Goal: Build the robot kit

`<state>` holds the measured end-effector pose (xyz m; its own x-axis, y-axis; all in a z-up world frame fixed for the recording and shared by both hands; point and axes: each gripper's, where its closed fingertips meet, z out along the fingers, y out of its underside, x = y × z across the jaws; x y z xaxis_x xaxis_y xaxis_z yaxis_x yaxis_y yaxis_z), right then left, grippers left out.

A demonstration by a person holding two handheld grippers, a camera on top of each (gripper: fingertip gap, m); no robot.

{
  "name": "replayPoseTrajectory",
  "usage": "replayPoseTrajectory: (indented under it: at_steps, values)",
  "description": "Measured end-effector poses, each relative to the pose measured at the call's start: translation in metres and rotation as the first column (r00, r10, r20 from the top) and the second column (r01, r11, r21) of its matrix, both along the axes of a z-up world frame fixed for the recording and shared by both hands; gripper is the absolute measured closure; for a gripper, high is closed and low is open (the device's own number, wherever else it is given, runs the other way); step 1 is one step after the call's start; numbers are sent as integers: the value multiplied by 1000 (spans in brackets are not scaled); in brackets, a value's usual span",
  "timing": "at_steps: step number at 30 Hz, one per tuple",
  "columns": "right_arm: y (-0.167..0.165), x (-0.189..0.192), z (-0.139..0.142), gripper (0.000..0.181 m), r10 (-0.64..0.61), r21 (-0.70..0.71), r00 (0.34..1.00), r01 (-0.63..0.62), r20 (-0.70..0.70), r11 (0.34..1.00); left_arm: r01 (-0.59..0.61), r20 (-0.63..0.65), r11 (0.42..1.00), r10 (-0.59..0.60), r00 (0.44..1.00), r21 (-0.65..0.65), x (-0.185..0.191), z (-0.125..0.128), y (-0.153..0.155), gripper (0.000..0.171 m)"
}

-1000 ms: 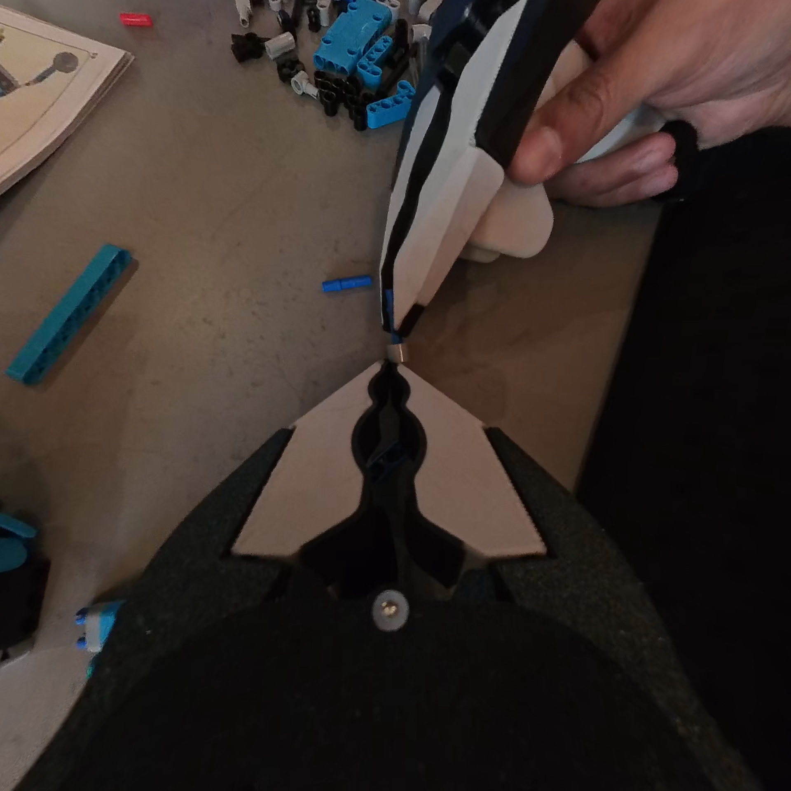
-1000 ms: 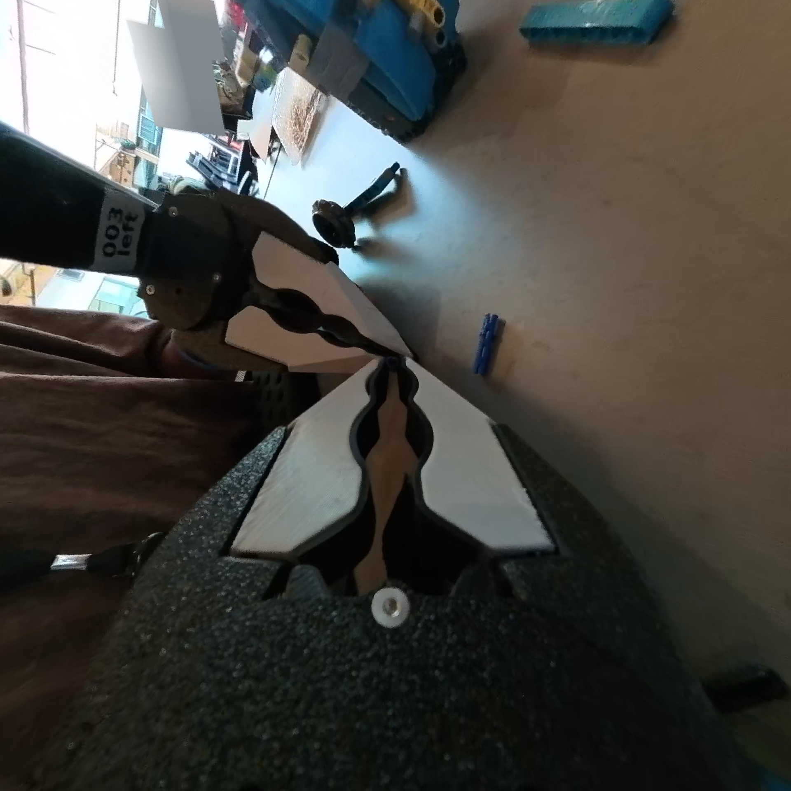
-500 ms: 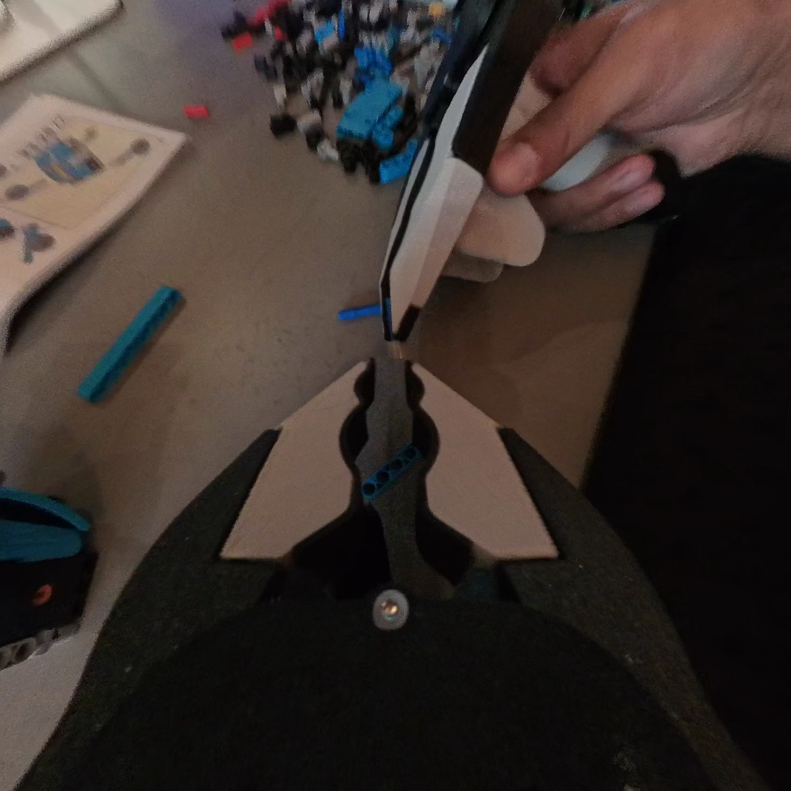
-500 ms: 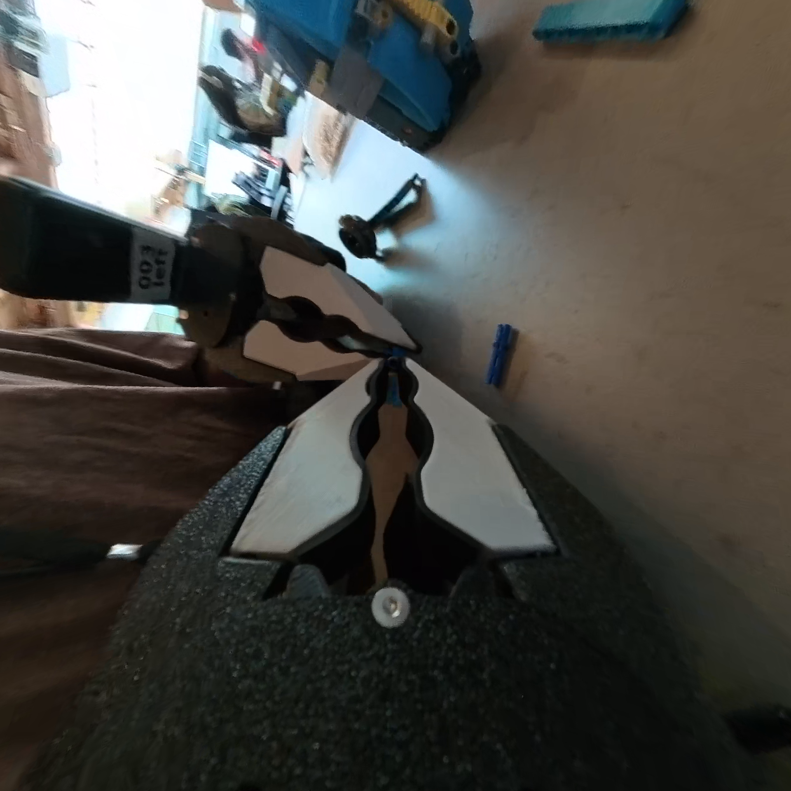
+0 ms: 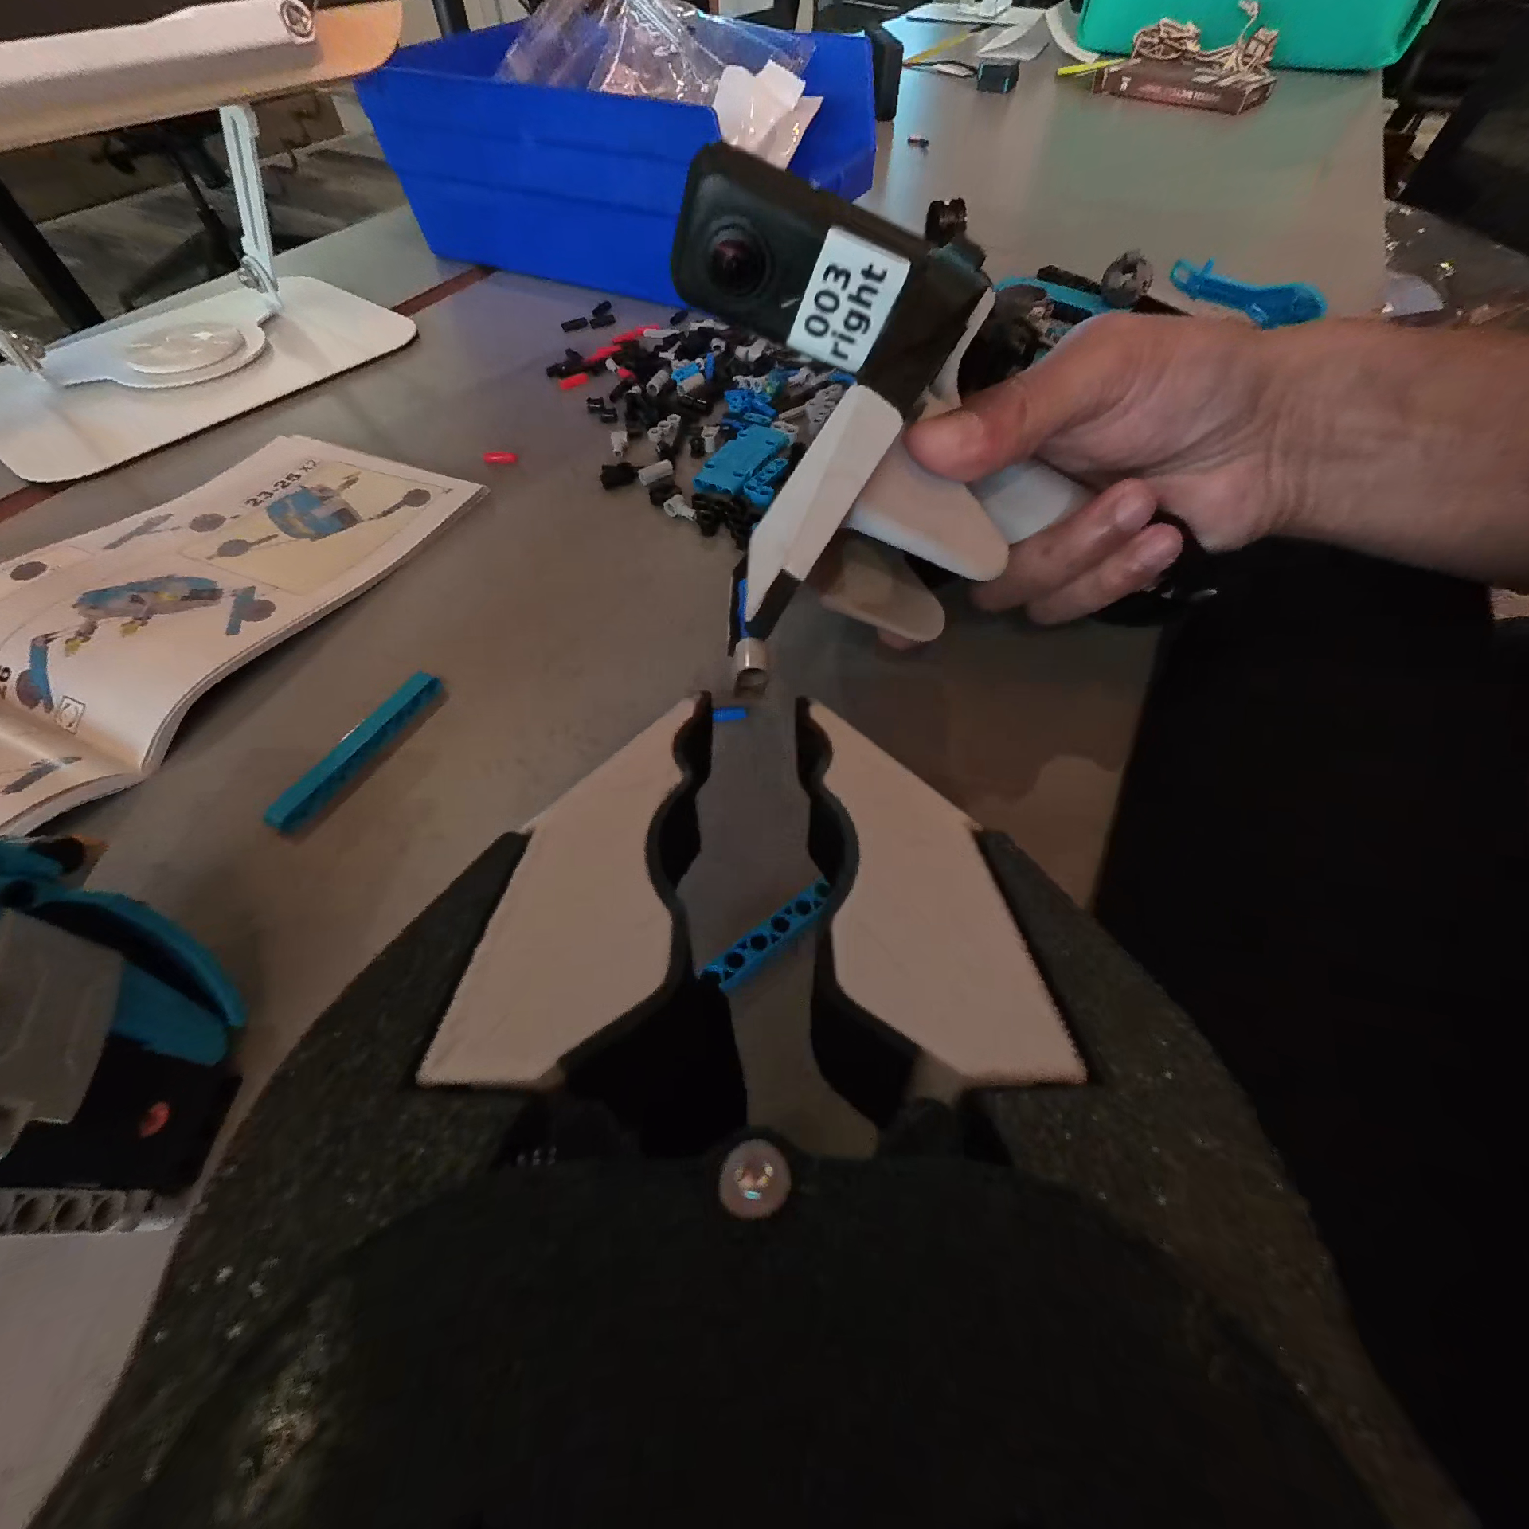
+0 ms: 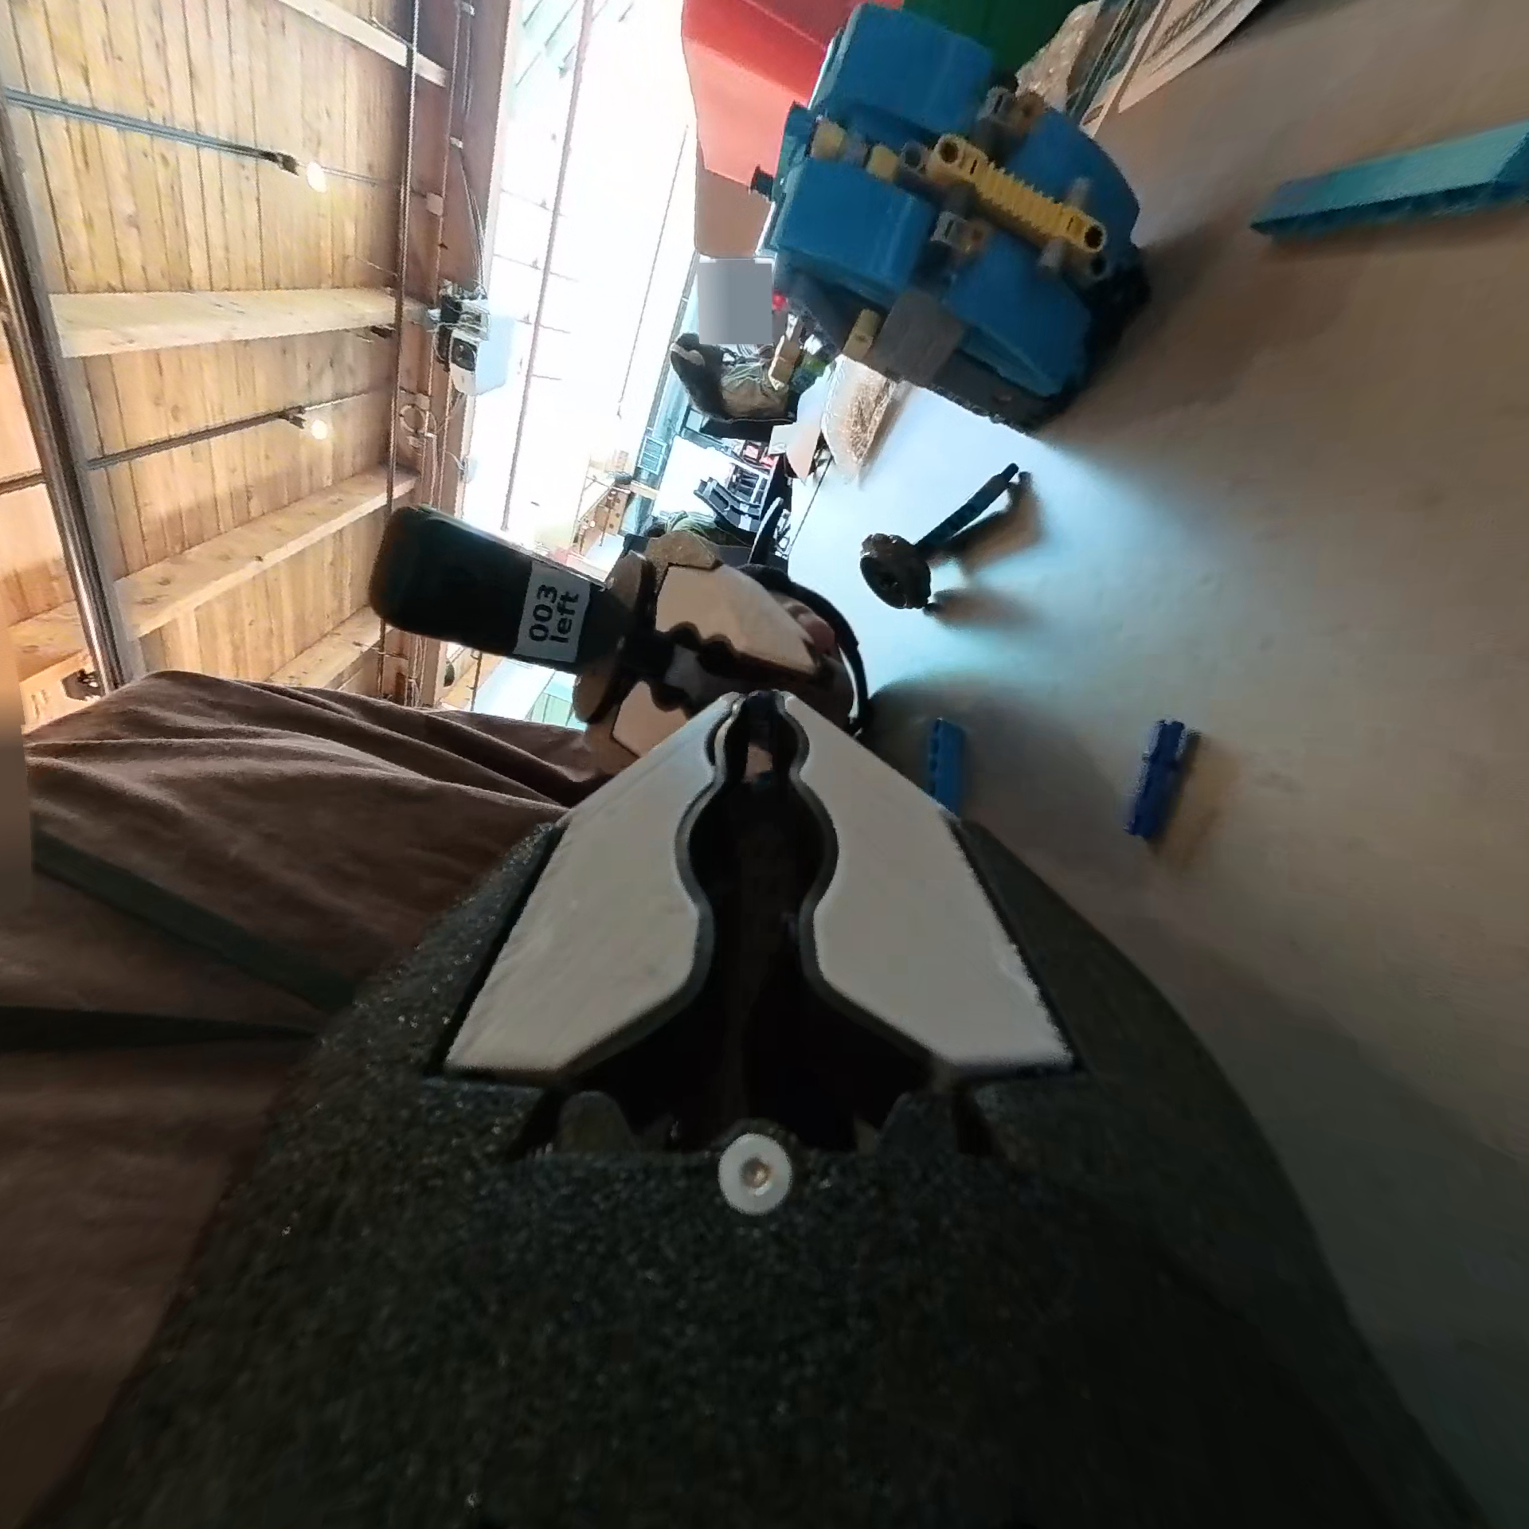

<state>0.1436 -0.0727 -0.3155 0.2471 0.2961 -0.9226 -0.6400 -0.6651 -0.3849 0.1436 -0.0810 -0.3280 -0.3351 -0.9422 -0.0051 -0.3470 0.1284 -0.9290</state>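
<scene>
My left gripper is open and empty, with its jaws apart above the grey table. Through the gap I see a short blue holed beam and a small blue pin lying on the table. My right gripper, held by a hand, is shut on a blue pin with a grey bush on its end, just beyond my left fingertips. In the right wrist view my right gripper is shut; the held piece is barely visible there. The left gripper's white fingers show behind it.
A pile of small black, grey and blue parts lies ahead, with a blue bin behind it. An open instruction booklet and a teal beam lie at the left. A blue model and a black wheel on an axle stand nearby.
My left gripper opened, let go of the grey bush and drew back and up. The bush now sits on the blue pin held in my right gripper.
</scene>
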Motion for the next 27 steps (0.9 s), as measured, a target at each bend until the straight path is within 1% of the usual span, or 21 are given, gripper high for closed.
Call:
replayPoseTrajectory:
  at_steps: [2,4,7,9,11,15,16,18,19,20,21,22,24,25,27]
  values:
    - [1,-3,2,177,4,6,1000,-4,-19,1000,6,12,1000,-6,1000,10,-2,2,-1,153]
    - [1,-9,2,177,32,2,999,-32,-14,999,2,23,1000,-2,1000,25,-3,4,-1,164]
    - [2,-14,2,177,44,-1,999,-44,-1,999,2,37,999,-4,999,44,-5,5,0,165]
    - [4,-16,2,176,31,-1,999,-31,8,1000,-10,32,998,8,999,61,-7,4,3,165]
    - [5,-19,-1,177,36,-11,999,-35,2,999,-13,14,997,12,1000,81,-9,1,4,165]
    - [12,-22,-8,176,16,-39,998,-14,60,999,-51,-25,989,55,998,137,-11,-7,12,165]
    - [14,-21,-9,176,3,-31,995,0,100,1000,-62,-30,991,66,997,120,-11,-7,14,165]
    - [19,-16,-6,171,-45,29,973,39,225,999,-97,-27,995,97,995,4,-9,-3,18,165]
    - [20,-10,-2,157,-91,76,943,71,321,995,-117,-32,991,115,993,-69,-8,1,20,165]
    - [20,-3,2,149,-145,138,890,94,432,986,-130,-44,983,125,991,-132,-8,2,23,165]
    - [18,2,9,145,-199,219,816,92,543,972,-139,-55,969,130,990,-202,-8,5,24,165]
    - [16,6,16,141,-260,296,728,83,634,952,-135,-65,946,121,991,-294,-8,9,24,165]
    - [14,2,28,129,-356,405,556,37,752,914,-137,-81,885,113,990,-445,-6,17,26,165]
    - [14,-3,33,121,-388,434,485,19,784,901,-129,-81,847,102,991,-515,-5,22,26,165]
    - [18,-12,38,117,-439,472,363,-2,822,882,-97,-80,747,58,995,-658,-5,35,23,165]
